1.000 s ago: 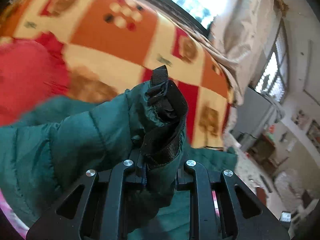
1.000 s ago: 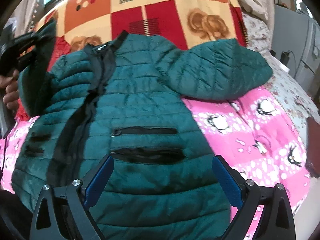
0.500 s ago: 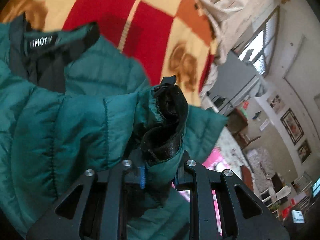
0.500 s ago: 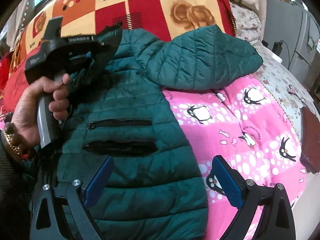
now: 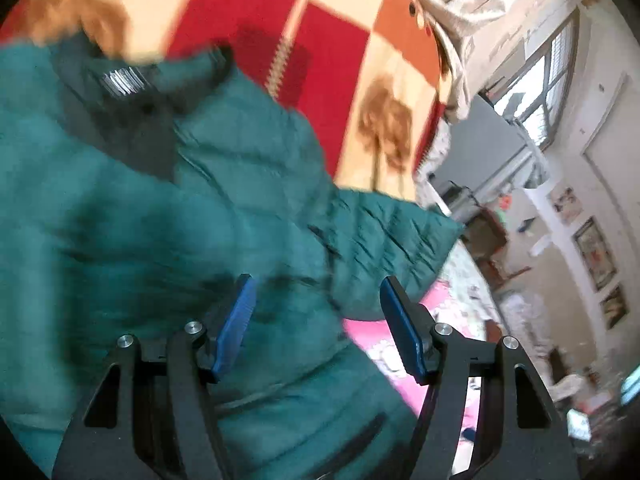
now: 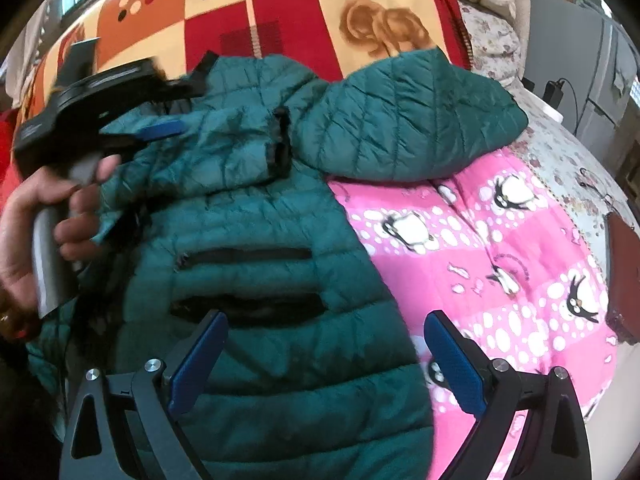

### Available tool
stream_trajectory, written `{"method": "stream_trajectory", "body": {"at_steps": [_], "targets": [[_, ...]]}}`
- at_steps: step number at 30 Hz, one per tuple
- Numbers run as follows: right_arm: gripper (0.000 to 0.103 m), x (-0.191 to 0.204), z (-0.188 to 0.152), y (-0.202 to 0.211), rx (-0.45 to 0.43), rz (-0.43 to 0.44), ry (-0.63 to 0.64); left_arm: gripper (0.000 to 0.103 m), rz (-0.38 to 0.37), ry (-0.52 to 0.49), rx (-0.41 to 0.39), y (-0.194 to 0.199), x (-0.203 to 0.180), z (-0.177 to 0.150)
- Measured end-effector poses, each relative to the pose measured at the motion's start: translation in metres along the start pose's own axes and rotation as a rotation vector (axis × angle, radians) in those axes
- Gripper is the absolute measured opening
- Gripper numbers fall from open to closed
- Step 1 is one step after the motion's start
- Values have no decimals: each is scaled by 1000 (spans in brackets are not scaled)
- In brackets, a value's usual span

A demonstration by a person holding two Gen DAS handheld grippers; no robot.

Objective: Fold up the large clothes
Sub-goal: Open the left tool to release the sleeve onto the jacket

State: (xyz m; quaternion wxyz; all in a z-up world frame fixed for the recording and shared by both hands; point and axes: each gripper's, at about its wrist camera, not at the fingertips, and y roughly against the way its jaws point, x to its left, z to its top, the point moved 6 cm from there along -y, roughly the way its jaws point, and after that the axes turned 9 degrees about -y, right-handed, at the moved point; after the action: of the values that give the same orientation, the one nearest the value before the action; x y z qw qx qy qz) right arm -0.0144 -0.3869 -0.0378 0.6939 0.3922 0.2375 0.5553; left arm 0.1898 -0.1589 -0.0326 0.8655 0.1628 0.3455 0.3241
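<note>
Our left gripper point(image 5: 316, 320) has its blue-padded jaws spread wide with nothing between them, hovering just above the chest of the dark green quilted puffer jacket point(image 6: 256, 240); our right gripper point(image 6: 324, 356) is equally wide and empty, poised over the jacket's lower hem. Just ahead of the left gripper, one sleeve point(image 6: 200, 152) lies folded across the jacket's front, its black cuff point(image 6: 282, 142) ending near the middle. Beyond that cuff and to the right, the other sleeve point(image 6: 408, 120) lies spread out sideways over the pink penguin-print blanket point(image 6: 500, 248), with the red, orange and cream patchwork blanket point(image 6: 304, 12) farther off behind the collar. The risk, as we judge it, is that puffy, slippery fabric springs back: the folded sleeve could slide open once unweighted, and a shallow pinch on the far sleeve could slip, dragging the body askew.
</note>
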Motion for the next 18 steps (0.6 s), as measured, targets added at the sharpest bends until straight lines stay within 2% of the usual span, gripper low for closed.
{"method": "stream_trajectory", "body": {"at_steps": [3, 5, 6, 7, 9, 11, 14, 16, 18], "targets": [[97, 18, 15, 8, -69, 38, 6, 65, 142, -22, -53, 46, 33, 9], [97, 34, 34, 10, -112, 73, 17, 65, 268, -27, -65, 69, 61, 10], [97, 44, 47, 7, -125, 100, 14, 65, 356, -29, -55, 80, 80, 8], [97, 54, 57, 0, -118, 127, 7, 65, 444, -29, -38, 90, 100, 6], [97, 72, 78, -22, -80, 140, -21, 65, 544, 1, -31, 105, 133, 2], [97, 91, 95, -46, -43, 178, -69, 65, 572, 79, -38, 117, 160, 1], [97, 122, 116, -80, -19, 218, -107, 65, 578, 169, -91, 134, 182, 2], [97, 142, 118, -118, 89, 264, -113, 65, 597, 202, -92, 132, 192, 1], [97, 144, 114, -155, 181, 236, -127, 65, 611, 195, -58, 124, 199, -7]]}}
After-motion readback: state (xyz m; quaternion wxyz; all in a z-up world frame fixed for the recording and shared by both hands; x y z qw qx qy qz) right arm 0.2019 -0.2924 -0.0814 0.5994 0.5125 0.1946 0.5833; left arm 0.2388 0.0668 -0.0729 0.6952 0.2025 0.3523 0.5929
